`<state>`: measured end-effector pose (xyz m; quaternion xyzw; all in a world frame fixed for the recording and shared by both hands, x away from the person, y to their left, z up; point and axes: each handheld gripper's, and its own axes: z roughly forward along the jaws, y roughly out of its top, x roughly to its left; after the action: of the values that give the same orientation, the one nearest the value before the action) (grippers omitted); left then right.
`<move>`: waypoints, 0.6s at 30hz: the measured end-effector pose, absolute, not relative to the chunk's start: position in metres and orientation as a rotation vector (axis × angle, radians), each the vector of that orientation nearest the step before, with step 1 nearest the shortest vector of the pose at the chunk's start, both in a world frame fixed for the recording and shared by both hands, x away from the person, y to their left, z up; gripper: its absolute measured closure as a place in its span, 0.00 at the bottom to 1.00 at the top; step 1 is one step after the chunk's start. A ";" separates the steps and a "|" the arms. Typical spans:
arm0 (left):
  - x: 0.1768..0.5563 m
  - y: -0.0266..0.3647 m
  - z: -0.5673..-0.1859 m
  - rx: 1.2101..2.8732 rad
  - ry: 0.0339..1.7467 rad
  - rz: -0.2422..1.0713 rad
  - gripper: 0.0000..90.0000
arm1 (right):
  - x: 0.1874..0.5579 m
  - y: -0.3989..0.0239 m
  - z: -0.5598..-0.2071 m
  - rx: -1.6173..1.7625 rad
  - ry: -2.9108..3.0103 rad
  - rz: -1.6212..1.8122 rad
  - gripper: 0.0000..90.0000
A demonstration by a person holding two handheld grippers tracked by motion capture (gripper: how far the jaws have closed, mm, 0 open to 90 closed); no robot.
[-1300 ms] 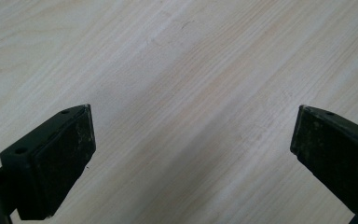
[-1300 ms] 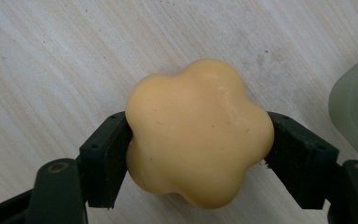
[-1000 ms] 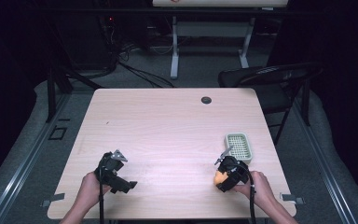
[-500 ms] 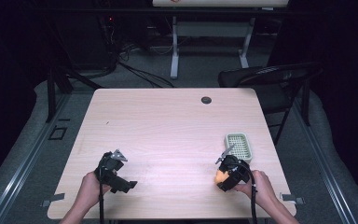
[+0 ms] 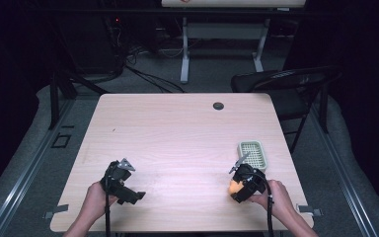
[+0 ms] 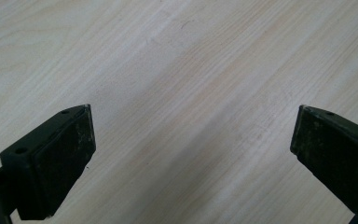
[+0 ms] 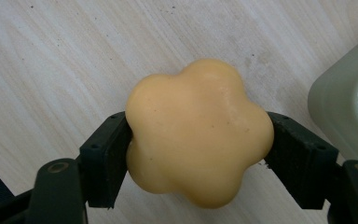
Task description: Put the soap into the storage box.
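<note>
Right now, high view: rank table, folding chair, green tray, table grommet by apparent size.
1. Table
2. Folding chair, though it sits farther back
3. Green tray
4. Table grommet

I see open table (image 5: 177,133) from 9 through 12 to 2 o'clock | small dark disc (image 5: 218,105) at the far edge, 12 o'clock | green tray (image 5: 252,153) blocks just beside my right gripper (image 5: 234,185) at 1 o'clock | left gripper (image 5: 133,195) over bare wood
</note>
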<state>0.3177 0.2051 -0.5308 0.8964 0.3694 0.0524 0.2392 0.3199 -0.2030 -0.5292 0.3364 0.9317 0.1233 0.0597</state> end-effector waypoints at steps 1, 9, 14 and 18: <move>0.318 0.205 -0.531 2.453 1.012 0.141 0.00 | 0.320 -0.203 -0.529 1.022 2.815 0.378 0.30; 0.317 0.205 -0.530 2.455 1.012 0.146 0.00 | 0.320 -0.207 -0.526 1.036 2.809 0.387 0.30; 0.317 0.206 -0.530 2.451 1.014 0.145 0.00 | 0.320 -0.209 -0.523 1.035 2.796 0.376 0.30; 0.317 0.206 -0.530 2.450 1.013 0.147 0.00 | 0.319 -0.212 -0.521 1.044 2.791 0.391 0.30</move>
<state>0.3173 0.2058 -0.5302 0.8957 0.3701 0.0536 0.2407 0.3195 -0.2116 -0.5206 0.3465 0.9265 0.1298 0.0683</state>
